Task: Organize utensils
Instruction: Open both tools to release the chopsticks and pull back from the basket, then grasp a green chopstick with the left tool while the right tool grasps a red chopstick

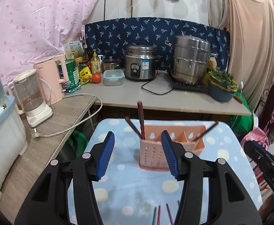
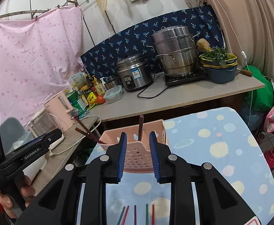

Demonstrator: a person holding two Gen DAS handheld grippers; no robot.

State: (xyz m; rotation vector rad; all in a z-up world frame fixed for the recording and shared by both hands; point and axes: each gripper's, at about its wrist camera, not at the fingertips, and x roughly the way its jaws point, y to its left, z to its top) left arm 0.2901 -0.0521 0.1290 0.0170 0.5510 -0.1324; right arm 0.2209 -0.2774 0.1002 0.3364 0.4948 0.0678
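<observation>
A pink perforated utensil holder [image 1: 153,150] stands on a small table with a blue dotted cloth [image 1: 221,168]; it also shows in the right wrist view [image 2: 137,150]. Dark red chopsticks [image 1: 141,120] stand in it, one leaning right [image 1: 206,131]. Several loose red and green chopsticks [image 1: 158,214] lie on the cloth near me, also seen in the right wrist view [image 2: 137,213]. My left gripper [image 1: 138,136] is open and empty, just in front of the holder. My right gripper [image 2: 138,136] is open and empty, close over the holder's near wall.
A grey counter [image 1: 174,99] behind holds a rice cooker [image 1: 139,63], steel steamer pot [image 1: 190,60], blue bowls of greens [image 1: 221,88], a lidded container [image 1: 113,76], bottles and a tomato. On the left shelf stand a pink kettle [image 1: 52,78], a blender [image 1: 31,97] and a bin.
</observation>
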